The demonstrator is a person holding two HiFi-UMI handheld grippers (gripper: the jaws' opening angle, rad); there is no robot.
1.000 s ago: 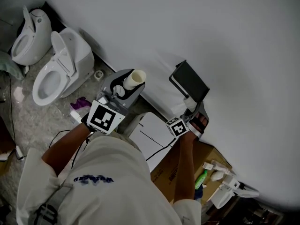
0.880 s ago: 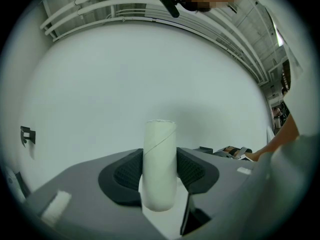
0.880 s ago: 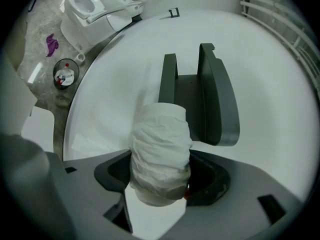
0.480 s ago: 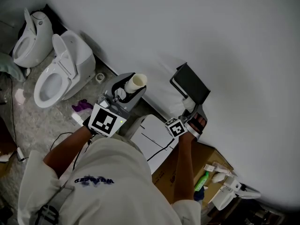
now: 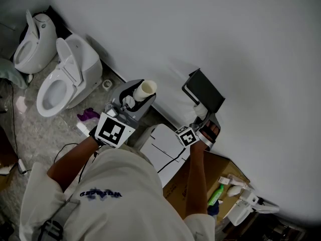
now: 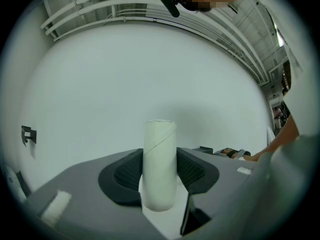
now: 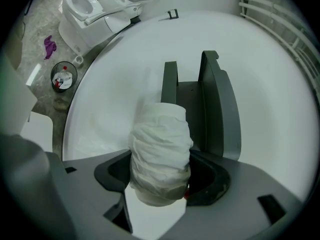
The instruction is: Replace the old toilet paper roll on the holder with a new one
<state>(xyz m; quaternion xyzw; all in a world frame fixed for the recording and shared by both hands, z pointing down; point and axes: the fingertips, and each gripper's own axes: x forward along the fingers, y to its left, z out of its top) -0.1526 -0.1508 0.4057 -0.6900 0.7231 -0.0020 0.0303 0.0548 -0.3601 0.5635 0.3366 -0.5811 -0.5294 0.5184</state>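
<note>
Holder: we took the dark holder [image 7: 220,109] on the white wall [image 5: 241,44] as our landmark. In the right gripper view it showed a narrow upright plate and a wider curved one side by side.
Paper roll: a white, crumpled-looking paper roll [image 7: 161,139] stood directly in front of the holder, with its upper end overlapping the narrow plate. We could not tell whether it touched the holder.
Right gripper: the right gripper [image 7: 162,176] had its fingers spread fairly wide and pressed on the lower part of the paper roll from both sides. It held the roll just before the holder.
Bare tube: a cream cardboard tube [image 6: 160,149] with no paper on it was well to the holder's left in the head view, apart from the holder.
Left gripper: the left gripper [image 5: 134,97] had its fingers at a middling gap, clamped on the cardboard tube. A dark ribbed pad sat on either side, and the tube stuck up out of the jaws.
Toilets: we saw a white toilet [image 5: 67,74] and a second toilet [image 5: 32,39] along the same wall, far to the holder's left.
Floor: a purple cloth [image 5: 86,115] and a small waste bin [image 7: 64,77] lay on the floor, also to the holder's left.
Box: a cardboard box [image 5: 200,179] sat below the holder in the head view, with a green bottle [image 5: 214,192] at its edge.
</note>
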